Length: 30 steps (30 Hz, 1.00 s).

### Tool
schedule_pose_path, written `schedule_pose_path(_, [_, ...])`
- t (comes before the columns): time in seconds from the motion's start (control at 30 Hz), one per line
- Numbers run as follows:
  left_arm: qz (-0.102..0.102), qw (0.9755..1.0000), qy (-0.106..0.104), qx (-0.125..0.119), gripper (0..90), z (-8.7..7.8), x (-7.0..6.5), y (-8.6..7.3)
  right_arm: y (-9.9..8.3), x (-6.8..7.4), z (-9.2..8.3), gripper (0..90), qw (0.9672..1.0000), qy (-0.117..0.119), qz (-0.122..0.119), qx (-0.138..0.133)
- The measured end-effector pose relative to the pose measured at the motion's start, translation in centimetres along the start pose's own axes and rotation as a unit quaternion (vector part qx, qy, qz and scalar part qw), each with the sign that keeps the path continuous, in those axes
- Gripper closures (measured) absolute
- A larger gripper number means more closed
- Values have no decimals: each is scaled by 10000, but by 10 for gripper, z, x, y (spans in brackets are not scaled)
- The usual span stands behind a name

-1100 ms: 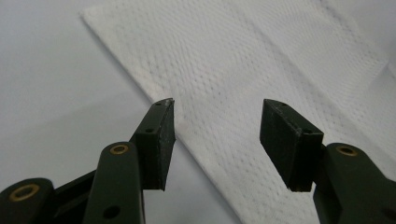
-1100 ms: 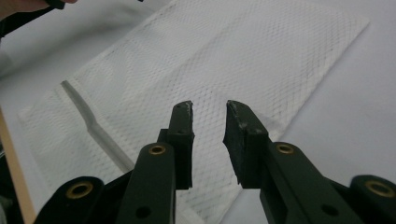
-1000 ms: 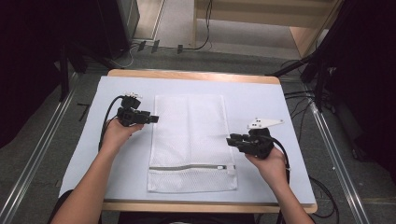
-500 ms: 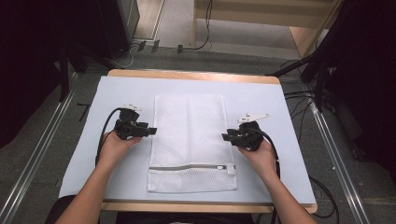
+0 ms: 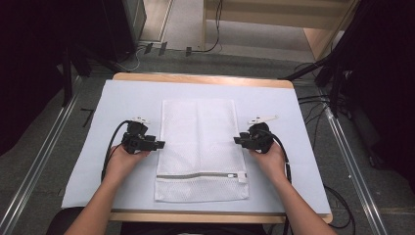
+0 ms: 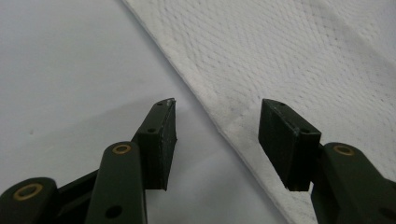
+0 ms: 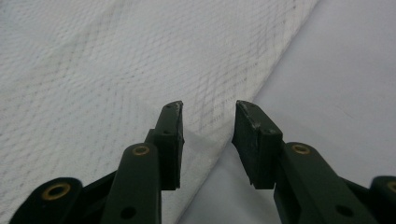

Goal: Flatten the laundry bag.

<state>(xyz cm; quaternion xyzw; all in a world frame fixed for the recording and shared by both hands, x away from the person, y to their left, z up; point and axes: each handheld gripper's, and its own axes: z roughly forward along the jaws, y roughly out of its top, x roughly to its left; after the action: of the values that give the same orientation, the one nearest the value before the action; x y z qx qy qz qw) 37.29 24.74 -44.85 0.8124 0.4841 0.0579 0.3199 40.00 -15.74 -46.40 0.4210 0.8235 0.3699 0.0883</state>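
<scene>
Two hand-held grippers, left hand-held gripper and right hand-held gripper, stand open astride the mesh laundry bag's side edges, flat on your table; right jaws just opened. Next, judged: pinch both edges.

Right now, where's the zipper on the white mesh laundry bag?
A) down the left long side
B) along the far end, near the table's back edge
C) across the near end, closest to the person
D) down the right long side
C: in the high view the grey zipper runs across the white mesh laundry bag near its near end, below both hands.
</scene>
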Motion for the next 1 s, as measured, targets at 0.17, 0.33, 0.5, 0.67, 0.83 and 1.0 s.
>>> schedule_pose_path(0.17, [75,10000,6,4,501,4,-7,1,-1,-1,7,636,9999,-17,49,123])
schedule_pose_path(0.33, [92,10000,-13,-9,648,9,-15,2,2,6,12,687,9999,17,-85,108])
schedule_pose_path(0.5, [188,9997,138,-6,793,10,-16,1,4,12,13,781,9994,-120,-229,245])
schedule_pose_path(0.67, [134,9999,94,18,897,11,-13,4,9,10,16,885,9993,-95,-79,352])
schedule_pose_path(0.83, [83,9998,192,-47,897,11,-6,14,12,12,16,888,9992,-125,-78,377])
schedule_pose_path(1.0, [7,9996,261,-92,896,12,4,24,20,9,21,888,9995,-159,25,258])
